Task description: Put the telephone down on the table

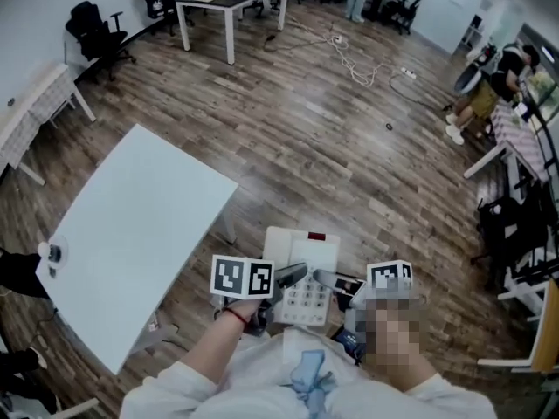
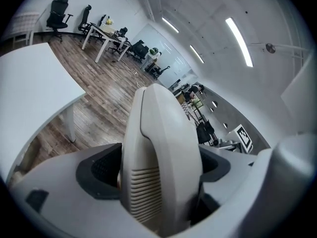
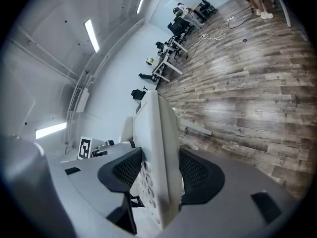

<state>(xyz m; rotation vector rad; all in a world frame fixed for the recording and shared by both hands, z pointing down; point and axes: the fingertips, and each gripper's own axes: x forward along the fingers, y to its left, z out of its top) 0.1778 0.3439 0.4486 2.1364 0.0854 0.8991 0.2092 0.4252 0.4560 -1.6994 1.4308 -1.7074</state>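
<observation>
The telephone [image 1: 302, 256] hangs over the floor [image 1: 349, 147]; the fingers of the left gripper [image 1: 291, 277] and right gripper [image 1: 325, 278] clench its sides; the white counter [image 1: 131, 234] waits well left; carrying and setting down remain.

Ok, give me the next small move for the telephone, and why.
Probably swing the telephone left over the white table: the left hand-held gripper and right hand-held gripper clamp it, but it hangs above wood floor beside the table.

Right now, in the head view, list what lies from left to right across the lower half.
table → left gripper → telephone → right gripper
</observation>
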